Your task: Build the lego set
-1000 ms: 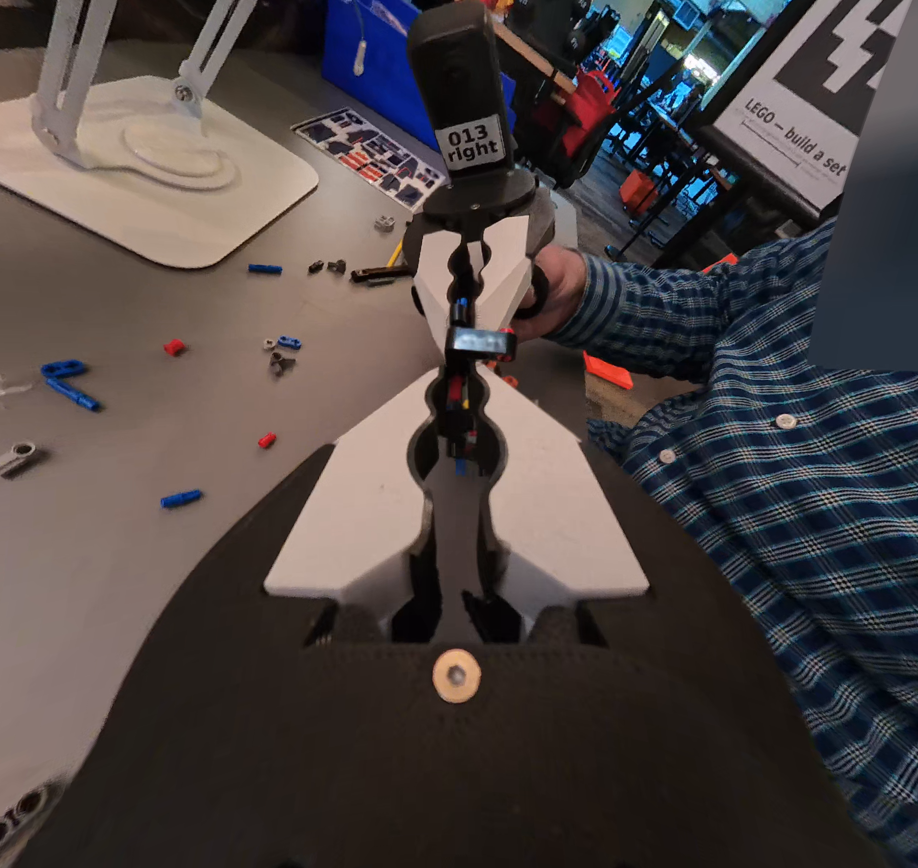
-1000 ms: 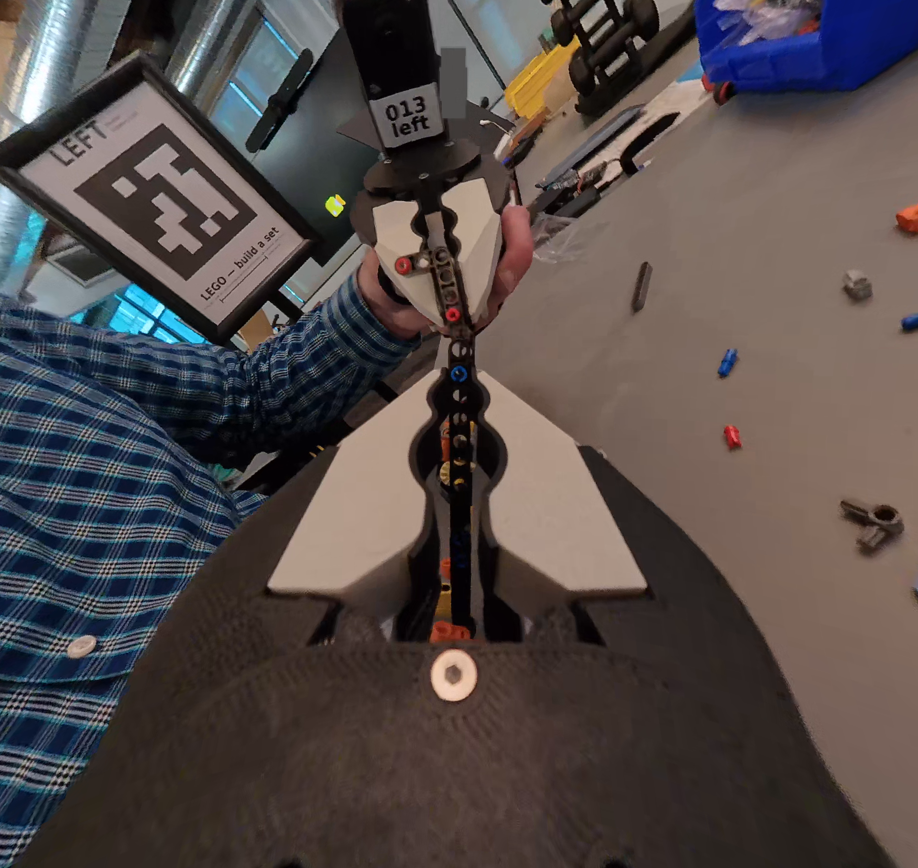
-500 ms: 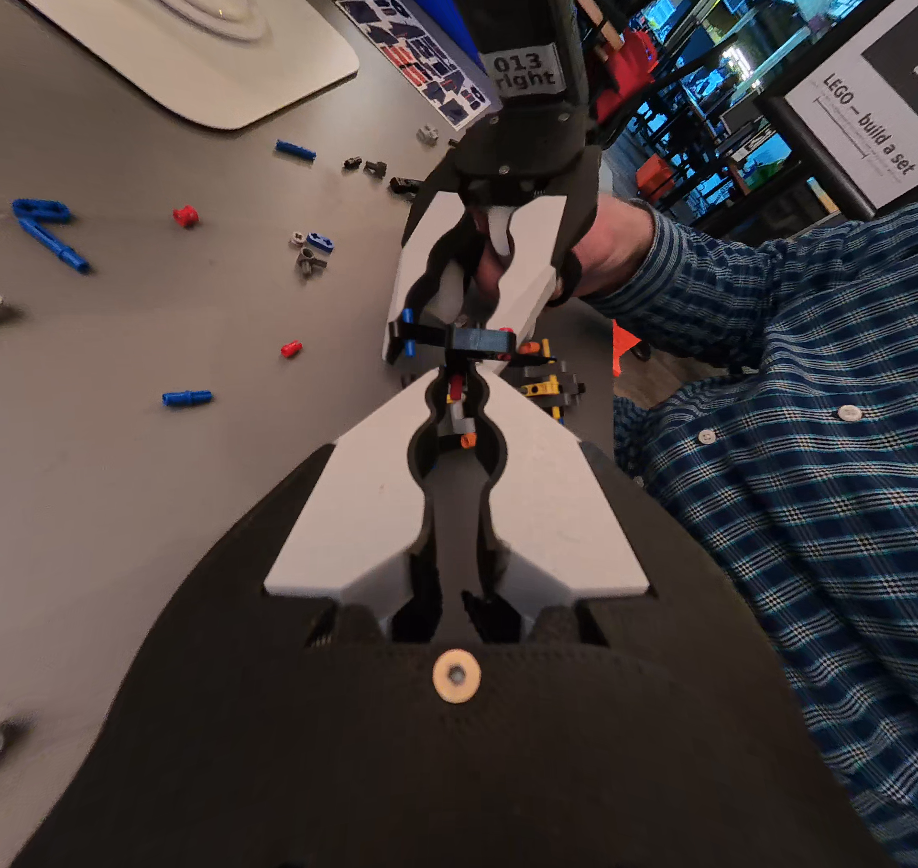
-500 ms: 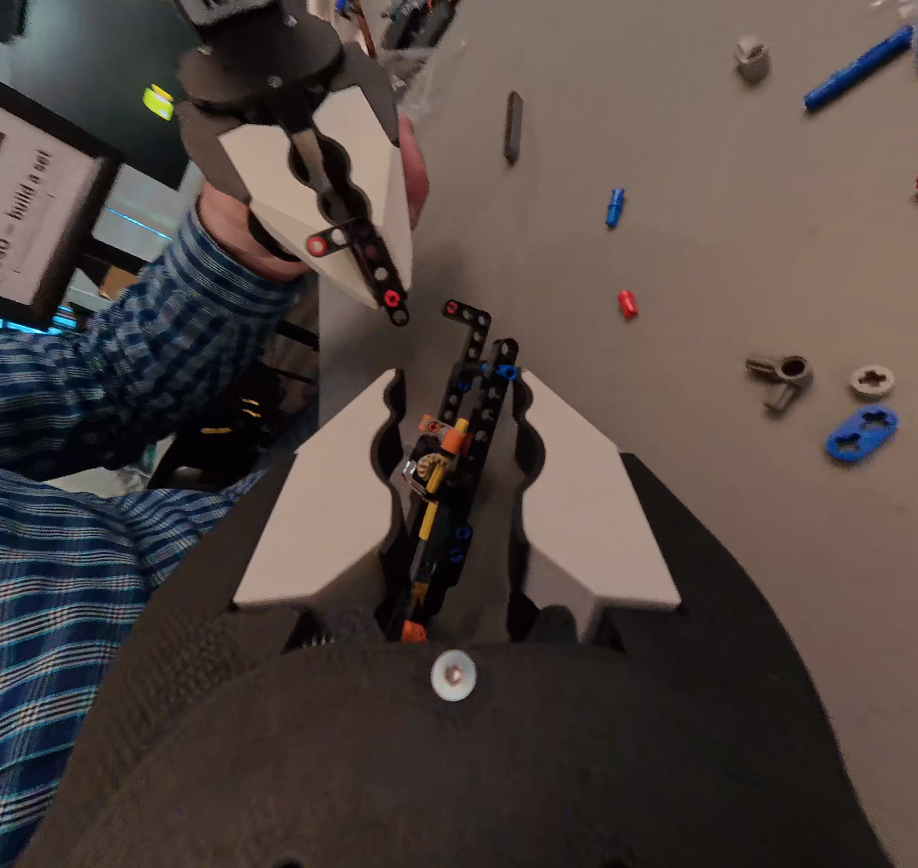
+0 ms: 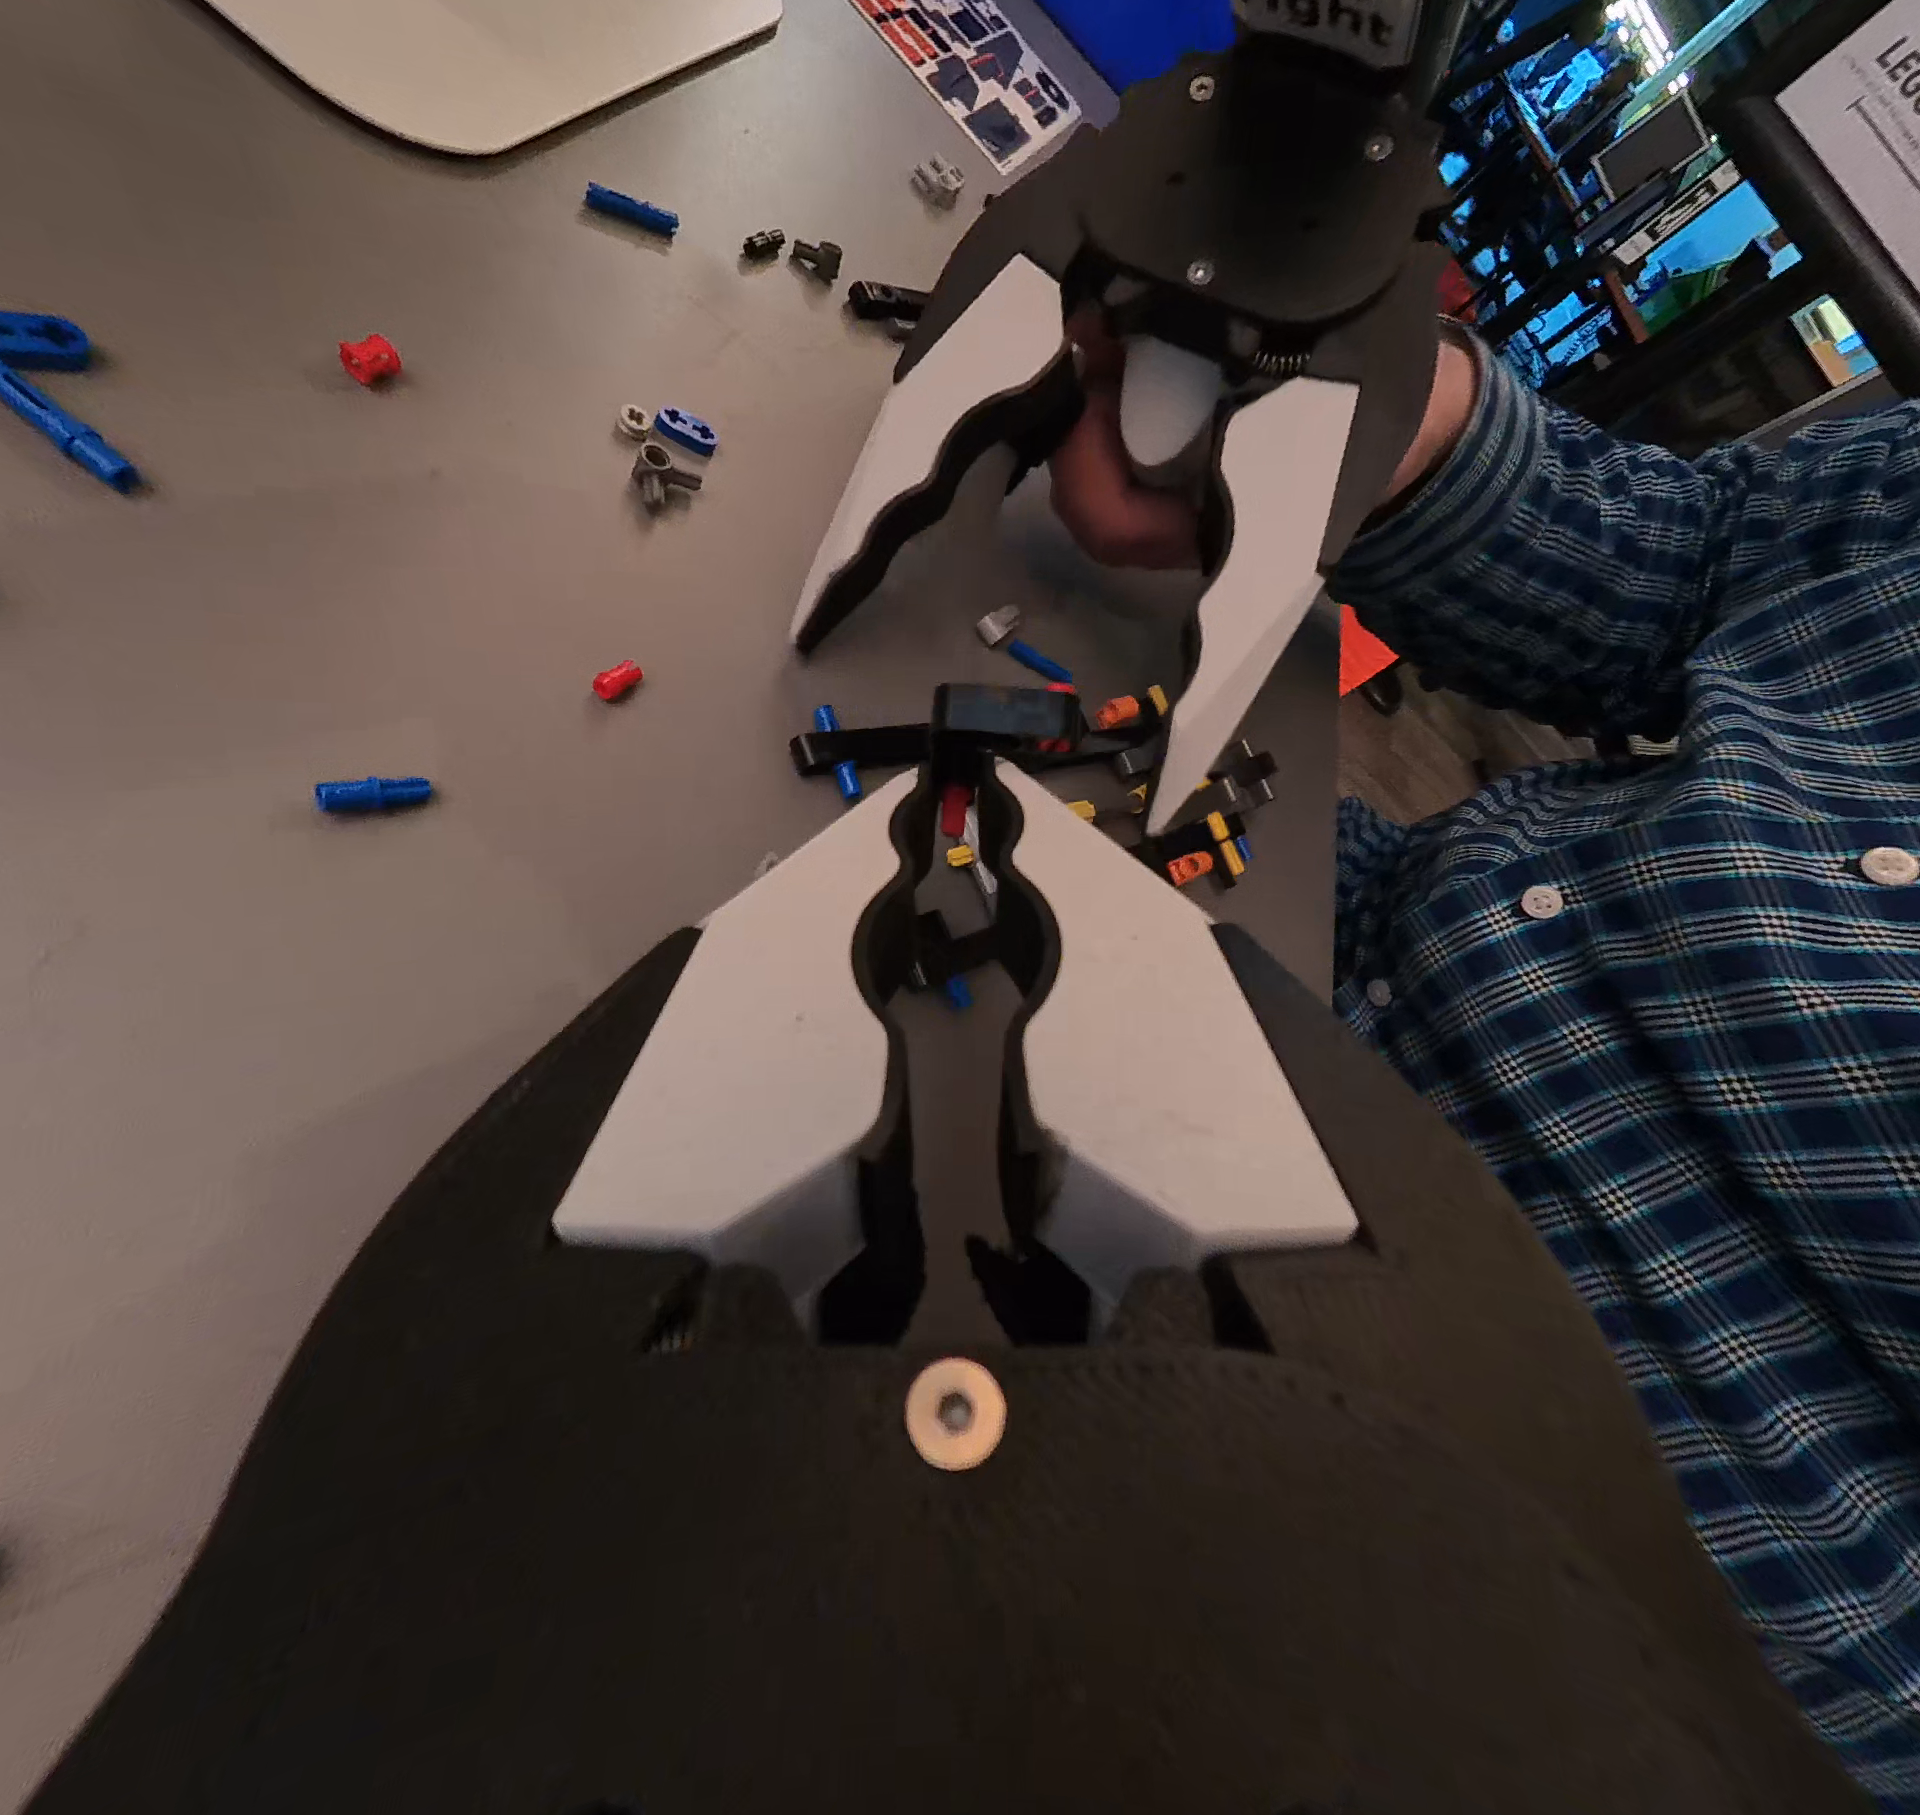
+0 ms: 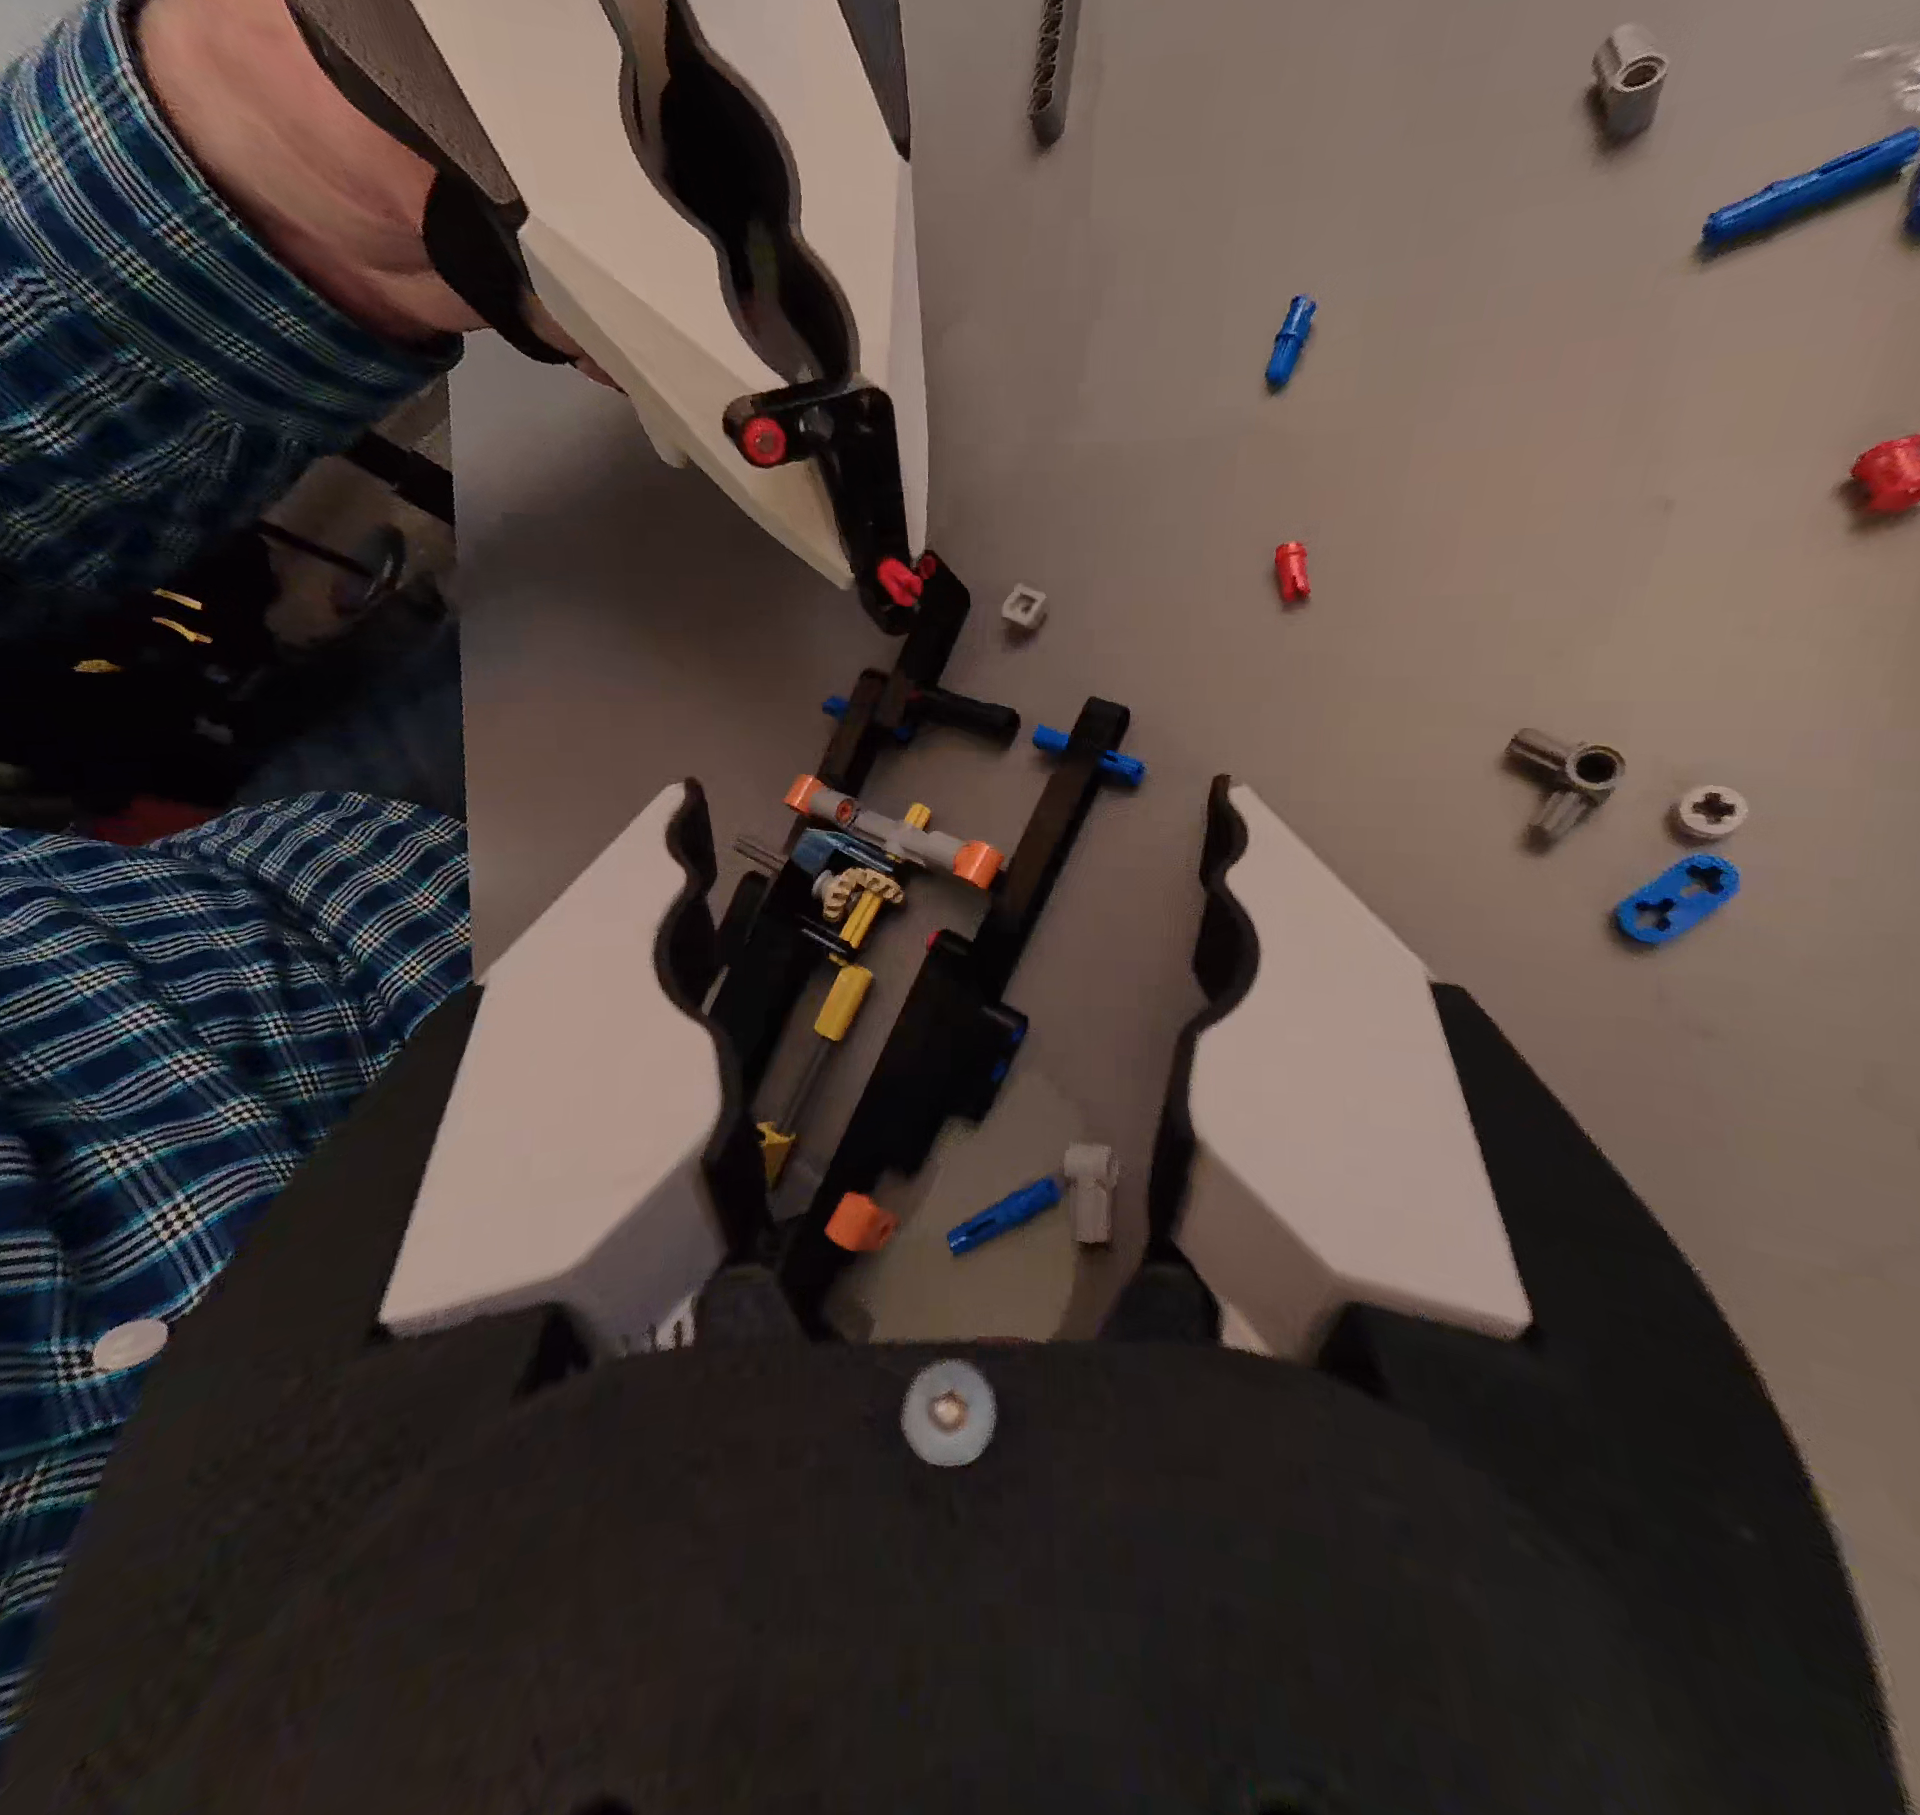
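Note:
My left gripper (image 5: pixel 956 778) is shut on a black L-shaped beam (image 5: pixel 1003 711) with red pins. It also shows in the right wrist view (image 6: pixel 883 560), with the beam (image 6: pixel 862 477) held at its tips. The beam's lower end sits at the far end of the partly built black lego assembly (image 6: pixel 914 986). The assembly has yellow, orange and blue parts and lies on the grey table (image 6: pixel 1455 518). My right gripper (image 6: pixel 956 791) is open and straddles the assembly without gripping it. In the left wrist view it (image 5: pixel 982 731) hangs open above the assembly (image 5: pixel 1195 830).
Loose parts lie to the right: a blue pin (image 6: pixel 1288 342), a red pin (image 6: pixel 1291 570), a grey connector (image 6: pixel 1569 778), a blue plate (image 6: pixel 1678 898). A blue pin (image 6: pixel 1003 1215) lies between my right fingers. The table edge and a person's sleeve (image 6: pixel 208 934) are left. A white stand base (image 5: pixel 468 20) sits far back. The tips of one gripper are about 4 cm away from the tips of the other.
My right gripper came down to the table, opened and let go of the assembly, which now lies flat. My left gripper stayed shut on the L-shaped beam and followed it down.

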Demonstrator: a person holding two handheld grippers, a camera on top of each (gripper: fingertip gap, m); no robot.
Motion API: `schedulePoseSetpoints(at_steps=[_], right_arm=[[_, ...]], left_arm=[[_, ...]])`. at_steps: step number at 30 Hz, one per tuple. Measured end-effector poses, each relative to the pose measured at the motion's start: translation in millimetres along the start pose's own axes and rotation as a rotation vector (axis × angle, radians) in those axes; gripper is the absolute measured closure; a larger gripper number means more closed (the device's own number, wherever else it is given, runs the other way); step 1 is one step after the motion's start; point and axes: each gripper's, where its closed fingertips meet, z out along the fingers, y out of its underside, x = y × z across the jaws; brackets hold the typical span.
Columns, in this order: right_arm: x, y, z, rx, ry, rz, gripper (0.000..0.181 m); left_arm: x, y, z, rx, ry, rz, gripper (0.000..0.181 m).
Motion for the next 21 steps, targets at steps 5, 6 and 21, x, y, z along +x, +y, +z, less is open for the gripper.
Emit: schedulePoseSetpoints(at_steps=[5, 6, 21], right_arm=[[0, -3, -16, 0.028, 0.005, -0.050, 0.122], [1, -3, -19, 0.027, 0.021, -0.065, 0.130], [9, -6, -27, 0.020, 0.081, -0.120, 0.148]], left_arm=[[-2, 2, -3, -0.022, -0.032, -0.013, 0.176], [-5, 3, -5, -0.030, -0.051, -0.017, 0.176], [-17, 32, -30, -0.134, -0.126, -0.133, 0.176]])
